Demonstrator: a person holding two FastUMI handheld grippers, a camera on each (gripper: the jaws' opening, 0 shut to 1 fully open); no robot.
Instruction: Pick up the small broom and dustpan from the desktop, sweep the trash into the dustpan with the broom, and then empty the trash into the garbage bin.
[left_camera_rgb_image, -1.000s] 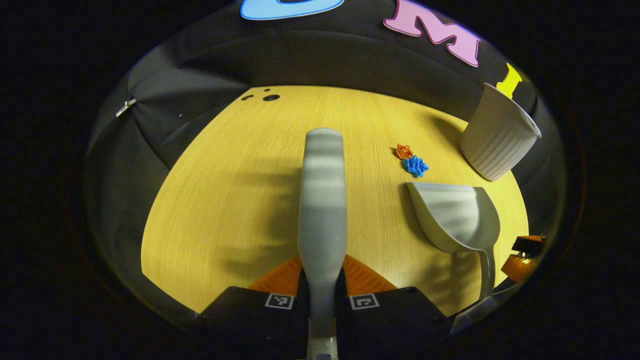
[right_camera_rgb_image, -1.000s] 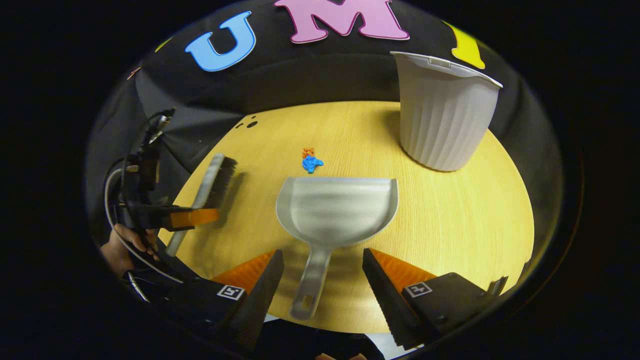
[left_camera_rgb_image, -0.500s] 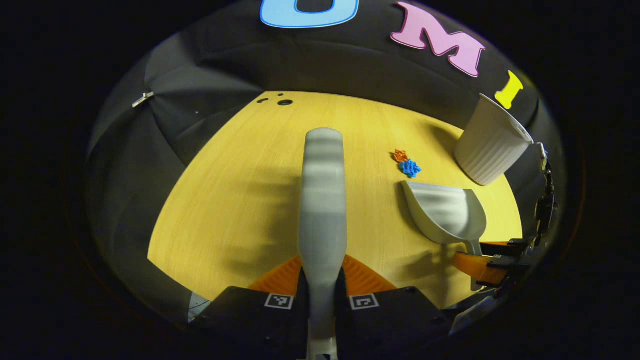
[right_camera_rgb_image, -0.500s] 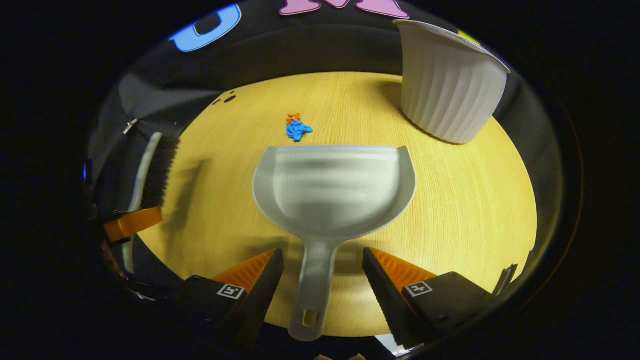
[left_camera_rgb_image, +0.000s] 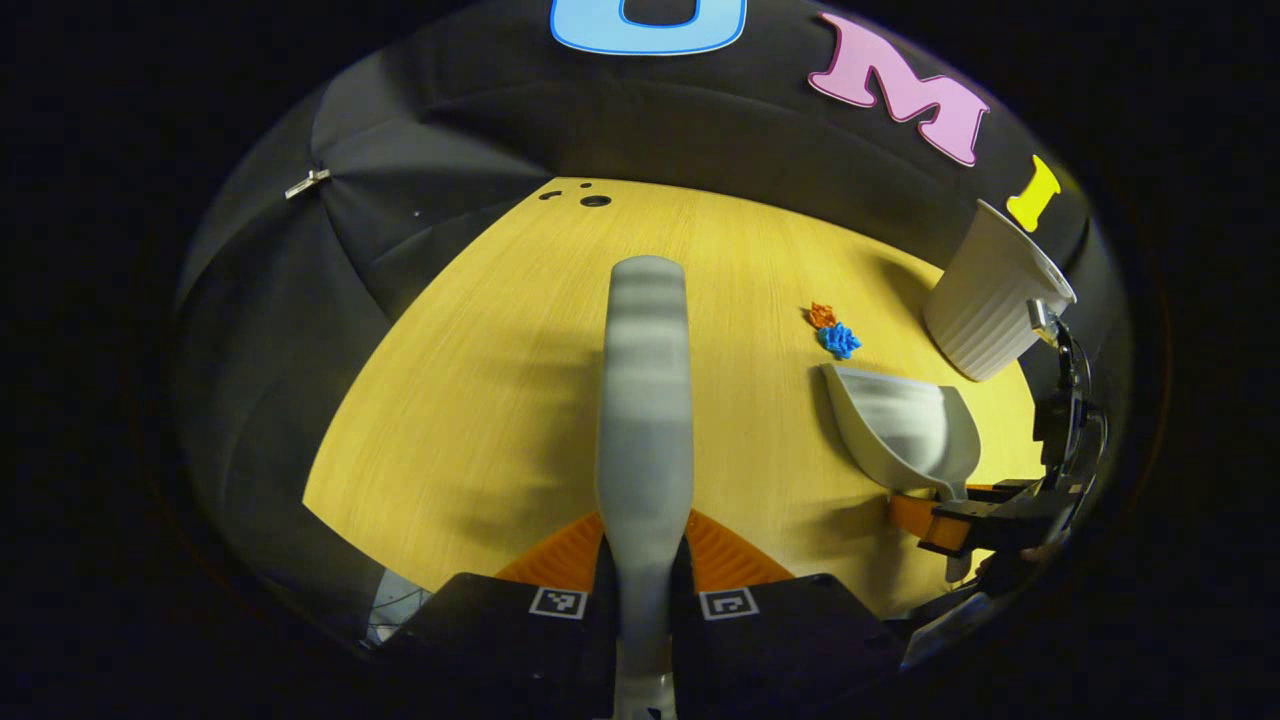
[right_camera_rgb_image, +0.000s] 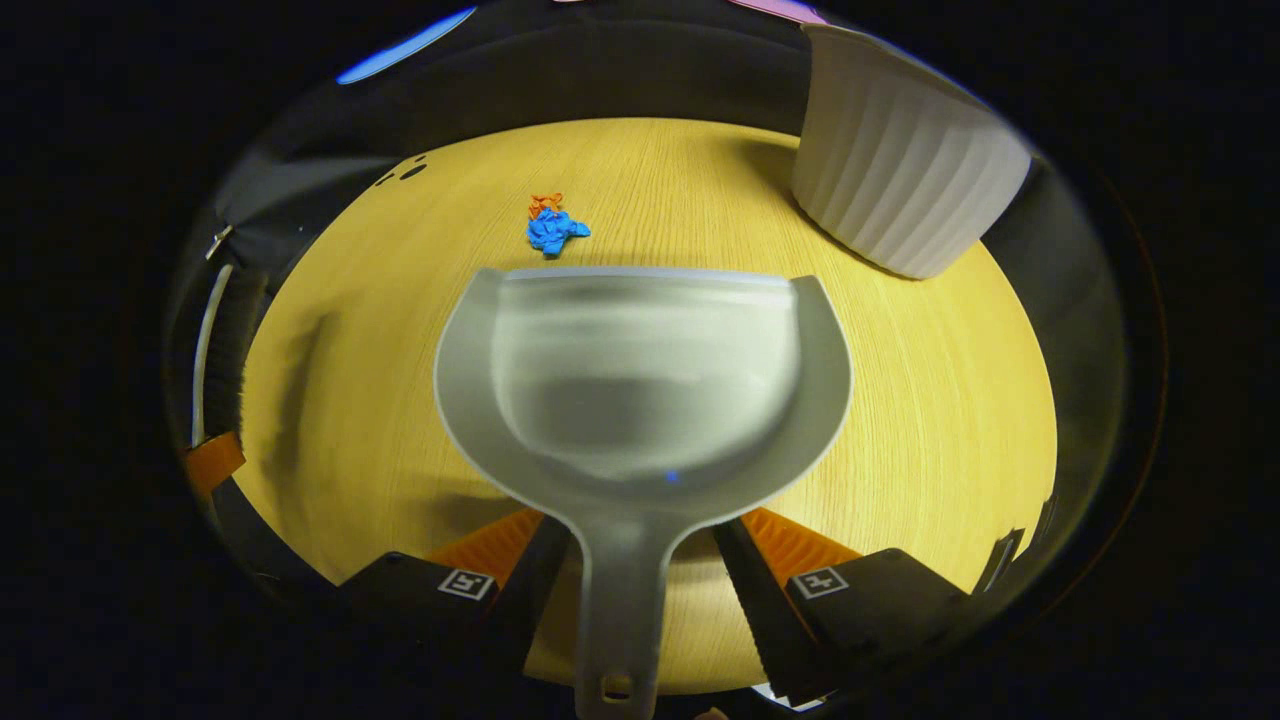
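Grey plastic runs straight up the middle of your left gripper view: the broom (left_camera_rgb_image: 645, 400) is clamped between the left gripper (left_camera_rgb_image: 643, 560) fingers, its long axis pointing away from you across the desk (left_camera_rgb_image: 470, 400). Taking the dustpan (left_camera_rgb_image: 900, 430) as landmark, the trash (left_camera_rgb_image: 833, 332) lies just beyond its mouth, the bin (left_camera_rgb_image: 990, 300) farther off to its right, and the broom well to its left. The right gripper (left_camera_rgb_image: 950, 515) sits at the dustpan's handle end.

Turning to your right gripper view, the dustpan (right_camera_rgb_image: 640, 380) lies flat on the desk, handle (right_camera_rgb_image: 620, 610) running back toward you between the right gripper (right_camera_rgb_image: 635, 590) fingers. They straddle the handle, but I cannot tell whether they press on it. The trash (right_camera_rgb_image: 553, 225) sits just past the dustpan's front lip, slightly left of centre; the bin (right_camera_rgb_image: 900, 170) stands beyond and right. The broom (right_camera_rgb_image: 225, 350) hangs well left of the dustpan, so you'll likely sweep from beyond the trash back toward the lip.
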